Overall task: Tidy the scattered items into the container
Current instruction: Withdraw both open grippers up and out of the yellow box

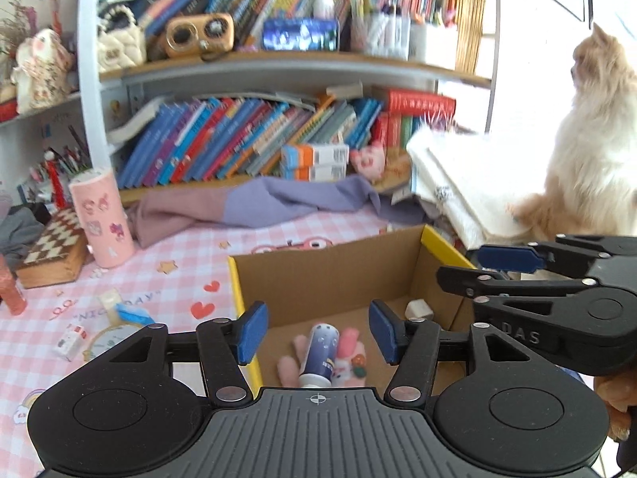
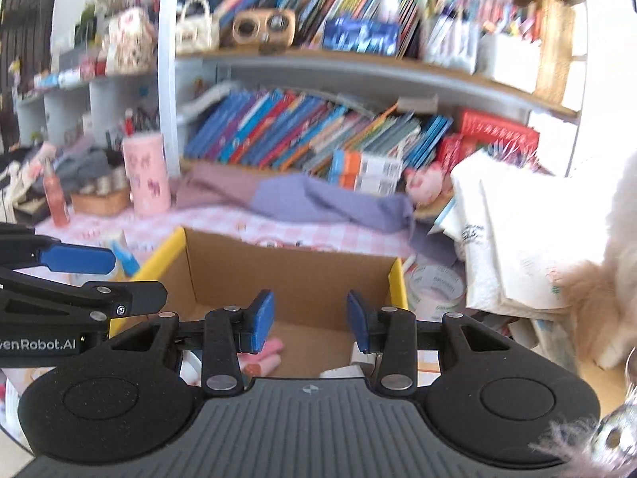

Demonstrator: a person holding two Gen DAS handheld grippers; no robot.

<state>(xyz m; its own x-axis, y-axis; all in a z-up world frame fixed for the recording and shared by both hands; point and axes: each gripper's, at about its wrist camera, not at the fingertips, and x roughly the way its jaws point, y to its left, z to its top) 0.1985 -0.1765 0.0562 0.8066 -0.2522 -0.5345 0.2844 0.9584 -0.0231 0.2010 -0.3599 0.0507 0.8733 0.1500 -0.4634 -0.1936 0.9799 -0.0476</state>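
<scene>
Nearest to me, my left tongs [image 1: 316,332] hang spread wide with nothing between the blue pads, poised over the near left part of the cardboard box [image 1: 338,275]. Straight below them, on the box floor, lies a small blue bottle [image 1: 319,354] resting against a pink plush toy [image 1: 344,358], and a pale little block [image 1: 418,310] sits farther back toward the right wall. The box has yellow edges and stands on the bench [image 1: 179,255], which wears a pink checked cloth.

My right tongs [image 2: 310,320] are also parted, gripping nothing, above the near side of the same box [image 2: 294,275]. Under their left pad I see the pink toy [image 2: 266,352]; under the right pad a white item shows, too hidden to name.

Still out on the cloth to the left of the box are a small white carton with red marks [image 1: 71,340], a blue-and-cream packet [image 1: 127,312] and a round pale thing [image 1: 111,338] partly behind my tongs. A roll of clear tape [image 2: 436,285] lies just beside the right wall of the box.

Farther back stand a pink cylindrical holder [image 1: 104,219], a checkered wooden box [image 1: 55,251], a lilac and mauve cloth [image 1: 254,203] and a shelf of books [image 1: 247,139]. A fluffy cream cat [image 1: 593,135] sits at the right, touching a heap of white paper bags [image 1: 466,183].
</scene>
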